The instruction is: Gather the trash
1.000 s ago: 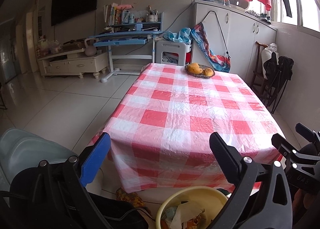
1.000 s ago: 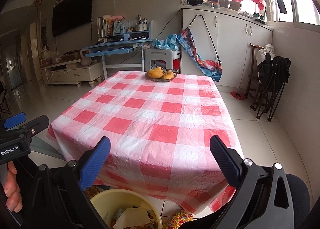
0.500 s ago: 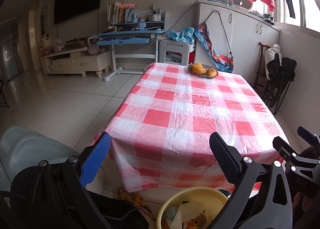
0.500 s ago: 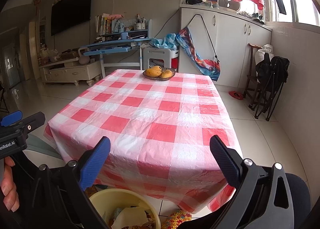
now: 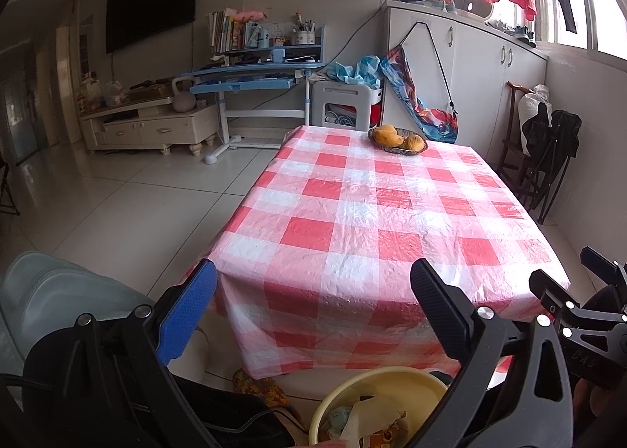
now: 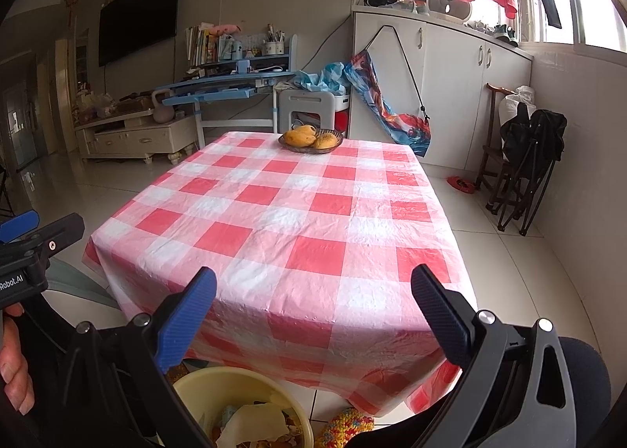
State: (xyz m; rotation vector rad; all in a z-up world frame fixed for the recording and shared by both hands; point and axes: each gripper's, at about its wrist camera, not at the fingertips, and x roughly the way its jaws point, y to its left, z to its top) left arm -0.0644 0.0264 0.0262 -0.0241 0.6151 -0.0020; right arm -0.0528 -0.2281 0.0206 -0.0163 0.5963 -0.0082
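- The left gripper has its fingers wide apart, one blue and one black, and nothing is between them.
- The right gripper is the same: its fingers are spread far from each other and they hold nothing.
- Part of a hand shows at the left edge of the right wrist view, under the other gripper's body.
- Below both grippers, on the floor just in front of the table, stands a yellow bin.
- The trash lies inside this bin: crumpled paper and some coloured wrappers.
- A small knitted thing lies on the floor beside the bin.
- Beyond the fingers is the surface, covered with a red and white checked cloth that hangs over its edges.
- At the far end of the surface stands a basket of fruit.
- Behind it, against the wall, are a blue desk and a dark television.
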